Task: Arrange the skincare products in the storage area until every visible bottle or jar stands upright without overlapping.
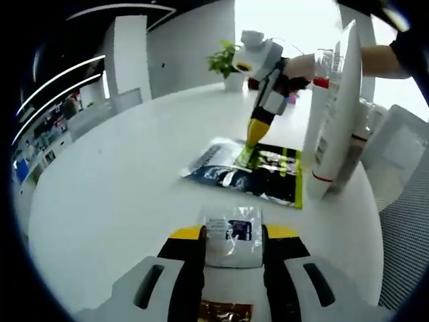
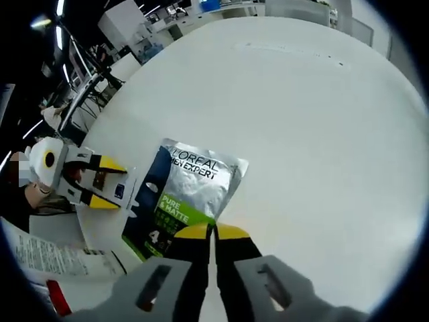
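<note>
A dark and silver L'Oreal sachet (image 1: pixel 228 176) (image 2: pixel 198 184) lies flat on the white table. My right gripper (image 2: pixel 214 231) is shut on its green edge; in the left gripper view it (image 1: pixel 249 153) reaches down from the upper right onto that edge. My left gripper (image 1: pixel 233 235) is shut on a small white packet (image 1: pixel 233 227) with a dark label, held just above the table. In the right gripper view the left gripper (image 2: pixel 119 191) sits at the left, beside the sachet. A tall white pack (image 1: pixel 335 114) (image 2: pixel 53 258) with a red stripe stands upright next to the sachet.
The round white table (image 1: pixel 114 188) stretches wide and bare to the left. A potted plant (image 1: pixel 226 62) stands at its far edge. A grey mesh chair (image 1: pixel 405 221) is at the right. A person's sleeve (image 1: pixel 409 50) reaches in behind the tall pack.
</note>
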`<state>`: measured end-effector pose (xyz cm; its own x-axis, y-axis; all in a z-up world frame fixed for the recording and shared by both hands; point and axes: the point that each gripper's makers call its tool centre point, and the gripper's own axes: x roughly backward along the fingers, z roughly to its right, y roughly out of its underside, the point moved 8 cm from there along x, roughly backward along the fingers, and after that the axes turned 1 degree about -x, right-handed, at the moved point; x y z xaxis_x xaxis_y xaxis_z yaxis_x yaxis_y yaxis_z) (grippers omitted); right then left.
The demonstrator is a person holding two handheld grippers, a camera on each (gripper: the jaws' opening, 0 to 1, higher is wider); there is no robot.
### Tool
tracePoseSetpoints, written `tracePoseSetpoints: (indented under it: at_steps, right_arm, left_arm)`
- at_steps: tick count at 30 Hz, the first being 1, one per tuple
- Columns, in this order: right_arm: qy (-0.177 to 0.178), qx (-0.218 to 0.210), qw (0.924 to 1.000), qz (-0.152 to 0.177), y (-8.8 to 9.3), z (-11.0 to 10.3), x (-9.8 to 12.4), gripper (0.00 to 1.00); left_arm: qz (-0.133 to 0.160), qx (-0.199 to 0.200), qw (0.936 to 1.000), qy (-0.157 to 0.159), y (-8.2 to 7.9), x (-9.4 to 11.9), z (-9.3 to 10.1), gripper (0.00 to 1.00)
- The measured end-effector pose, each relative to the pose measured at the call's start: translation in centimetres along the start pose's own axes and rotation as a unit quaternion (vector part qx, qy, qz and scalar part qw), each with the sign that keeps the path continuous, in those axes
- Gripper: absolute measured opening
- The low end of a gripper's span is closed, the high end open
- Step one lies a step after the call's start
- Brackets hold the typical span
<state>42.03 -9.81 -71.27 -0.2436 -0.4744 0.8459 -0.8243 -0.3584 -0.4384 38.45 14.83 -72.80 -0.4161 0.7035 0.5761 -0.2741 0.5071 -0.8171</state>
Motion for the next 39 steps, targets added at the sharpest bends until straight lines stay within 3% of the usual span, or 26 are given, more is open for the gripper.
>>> tracePoseSetpoints:
  at_steps: [11,14,17,20,24,26,30,31,33,34,36,39]
  right_arm:
    - [-0.017,-0.017,0.9996,0.014,0.2,-1.7,-0.3,0.01]
    - [-0.026,-0.028,0.9991,0.018,-0.2,-1.2,-0.6,0.01]
    - [-0.035,-0.044,0.9979,0.032,-0.3,-1.4,-0.6,0.01]
    - [-0.042,-0.051,0.9973,0.033,-0.7,-0.8,-1.0,0.01]
    - [-0.055,-0.078,0.9944,0.046,-0.8,-0.7,-1.3,0.01]
    - [-0.061,-0.091,0.9927,0.051,-0.9,-0.8,-1.4,0.01]
    - [-0.066,-0.1,0.9912,0.058,-0.9,-0.9,-1.3,0.01]
    - [-0.064,-0.098,0.9915,0.057,-0.8,-1.0,-1.3,0.01]
    - [-0.063,-0.097,0.9916,0.058,-0.8,-1.0,-1.2,0.01]
    - [-0.065,-0.099,0.9912,0.06,-0.7,-1.0,-1.1,0.01]
    - [-0.068,-0.103,0.9904,0.062,-0.6,-1.0,-1.1,0.01]
    - [-0.074,-0.107,0.9895,0.064,-0.4,-1.2,-1.2,0.01]
  left_arm:
    - [-0.015,0.024,0.998,-0.057,1.4,1.2,-3.5,0.31]
    - [-0.017,0.037,0.9964,-0.074,1.7,1.7,-4.7,0.31]
    - [-0.022,0.042,0.9946,-0.092,1.7,2.2,-4.9,0.32]
    - [-0.002,0.057,0.9943,-0.09,0.5,2.5,-4.5,0.35]
    - [0.032,0.113,0.9921,-0.044,-1.3,1.7,-2.5,0.37]
    - [0.026,0.123,0.992,0.0,-1.6,0.5,-0.9,0.4]
    - [0.01,0.127,0.9915,0.025,-1.6,-0.8,0.7,0.41]
    - [0.007,0.137,0.99,0.033,-1.5,-1.0,0.9,0.4]
    - [0.002,0.191,0.9803,0.049,-1.4,-1.3,1.3,0.39]
    - [0.002,0.227,0.9723,0.057,-1.7,-1.2,1.9,0.4]
    - [0.006,0.246,0.9672,0.064,-1.8,-1.6,1.6,0.38]
    - [0.008,0.244,0.9678,0.061,-1.8,-2.0,1.4,0.35]
